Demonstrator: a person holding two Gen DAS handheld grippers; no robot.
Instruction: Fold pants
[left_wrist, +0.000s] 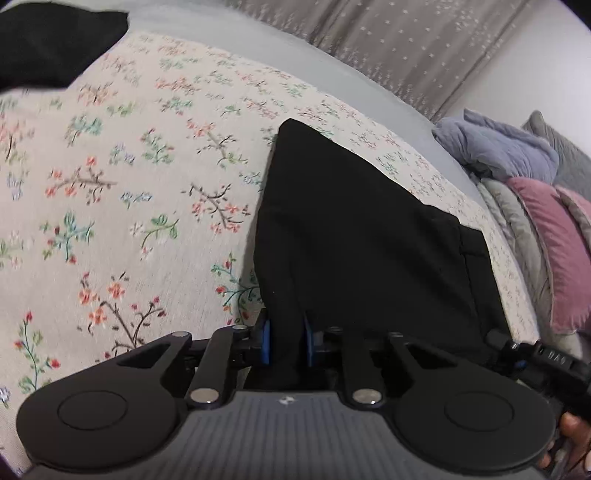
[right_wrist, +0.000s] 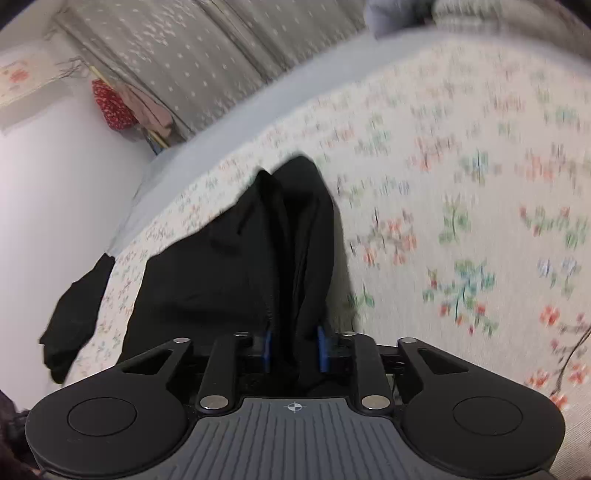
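On the floral bedspread (left_wrist: 129, 177), the black pants (left_wrist: 354, 229) were seen lying. A fold of them was pinched between the blue pads of the left gripper (left_wrist: 287, 341); another bunched fold was clamped by the right gripper (right_wrist: 295, 349).

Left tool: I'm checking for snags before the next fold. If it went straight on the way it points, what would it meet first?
The black pants: the left tool already has their cloth between its pads. Beyond lies the floral bedspread, though depth is unclear.
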